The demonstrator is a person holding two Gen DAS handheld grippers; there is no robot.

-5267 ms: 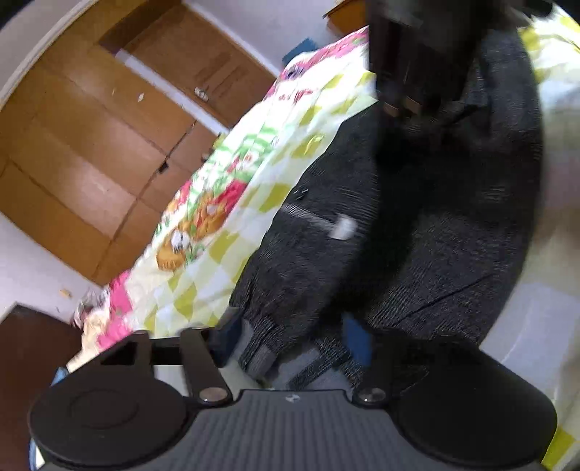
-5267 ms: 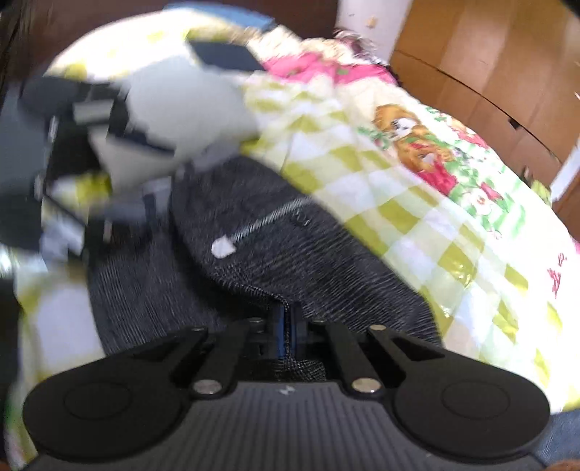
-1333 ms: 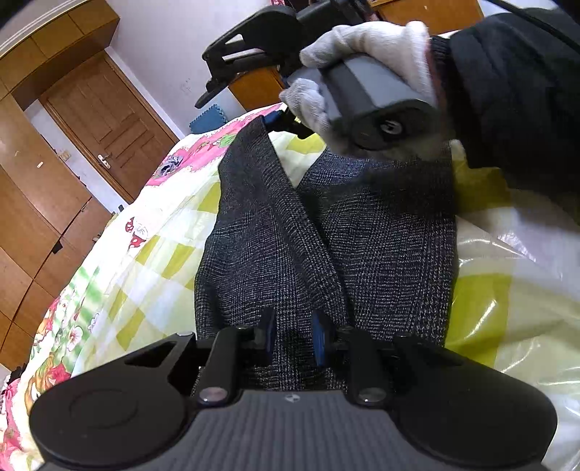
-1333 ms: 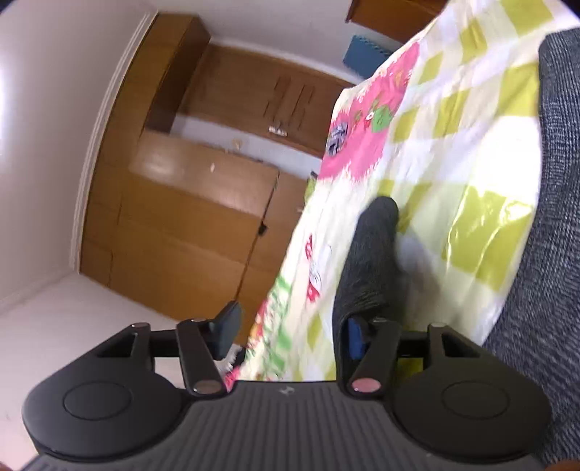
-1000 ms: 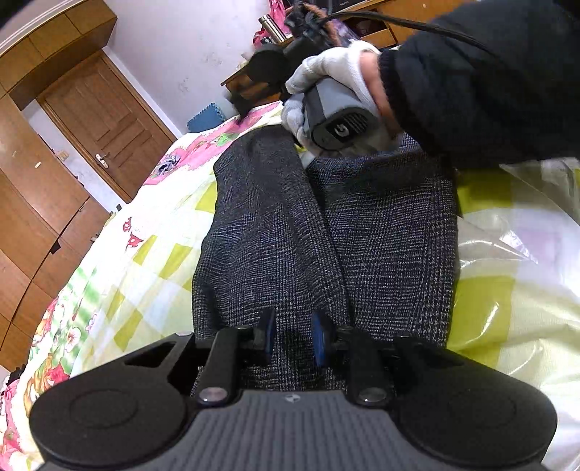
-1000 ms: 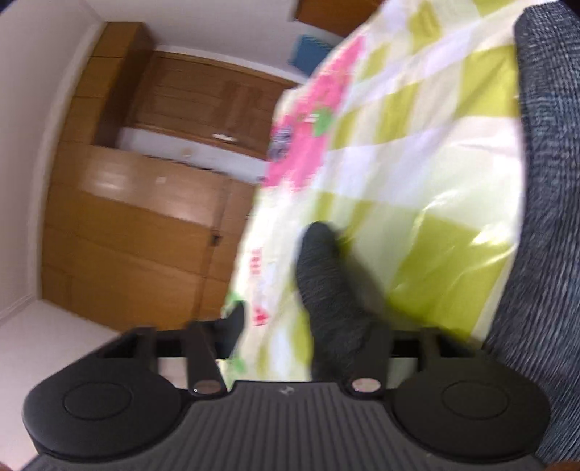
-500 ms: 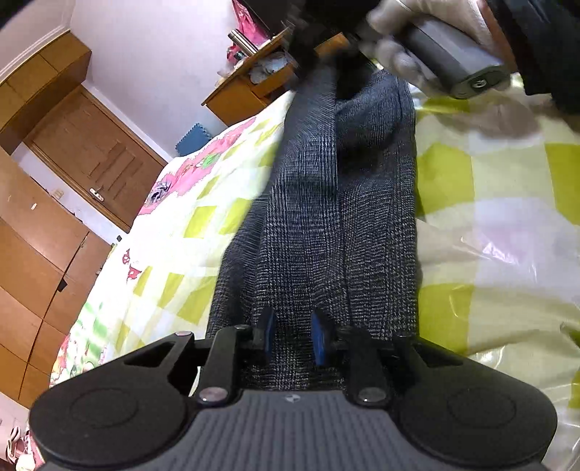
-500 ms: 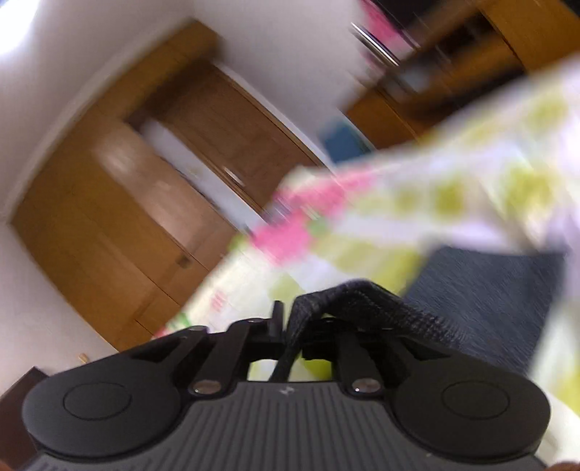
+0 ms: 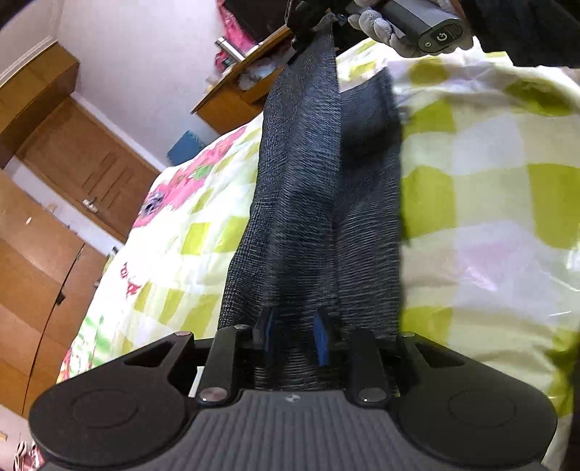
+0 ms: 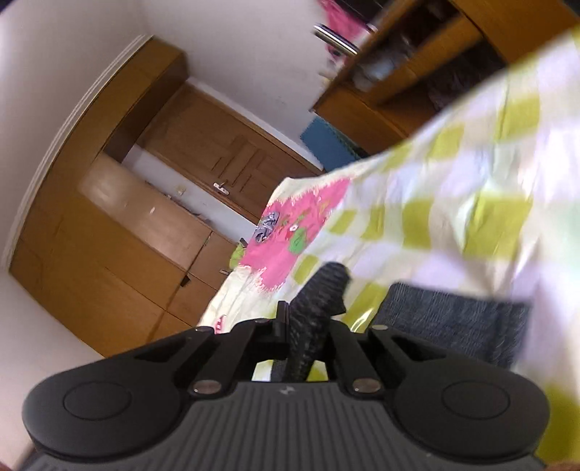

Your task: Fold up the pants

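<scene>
Pants [image 9: 308, 203] stretched taut above checkered quilt [image 9: 489, 203], my left gripper [image 9: 293, 337] pinching near end, right gripper [image 10: 308, 326] clamping far hem (thin bite). Risk: hem slips, legs skew.

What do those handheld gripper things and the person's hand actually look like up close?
The left gripper is matte black: a ribbed centre plate between two round lobes, silver screws, blue pads inside its jaws. The right gripper looks alike. Its grey handle shows a power symbol. The hand wears a white glove and a dark sleeve.
</scene>
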